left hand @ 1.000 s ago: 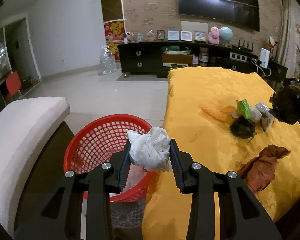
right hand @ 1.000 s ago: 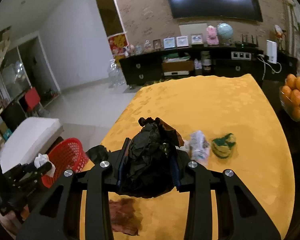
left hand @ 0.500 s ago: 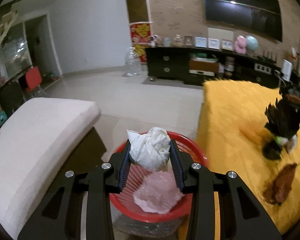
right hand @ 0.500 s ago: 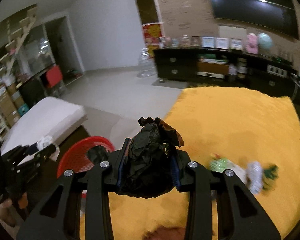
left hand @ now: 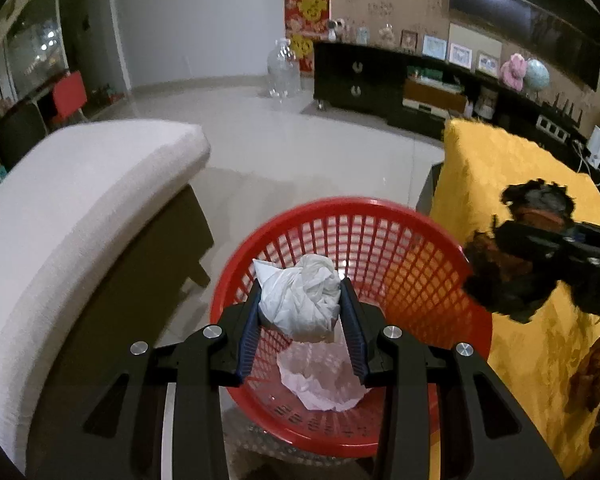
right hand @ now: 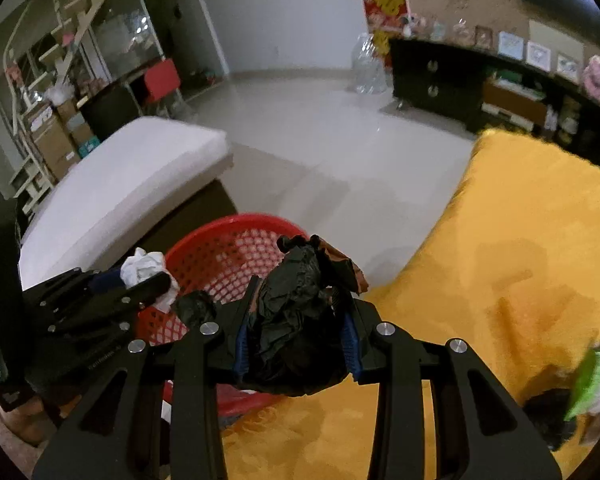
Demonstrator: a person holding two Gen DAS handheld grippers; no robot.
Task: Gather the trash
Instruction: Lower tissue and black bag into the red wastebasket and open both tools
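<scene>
Both pairs of jaws are clamped on trash: our left gripper [left hand: 300,304] pinches a white wad [left hand: 300,296] of crumpled paper or tissue, and our right gripper [right hand: 296,336] squeezes a black wad [right hand: 296,320] of crinkled bag or film with a brown scrap showing at its top. A second ago both views looked out over the yellow surface [right hand: 520,240], with the red basket [left hand: 400,240] off to the side; now the left view has the basket right under the white wad, and the right view has swung across so the basket [right hand: 228,256] sits just beyond and to the left of the black wad. We judge the carry is nearly done: the left load looks ready to drop, while the right load hangs at the basket's rim, over the edge of the surface, and likely needs a little more travel before release. The white wad is knotted and puffy, standing proud above the pads, so it should fall free once the jaws part. A pale pink crumpled sheet [left hand: 320,376] already lies in the basket bottom. More litter waits on the surface: a green wrapper [right hand: 588,380] with dark bits beside it, and a brown scrap [left hand: 596,376] near the edge.
</scene>
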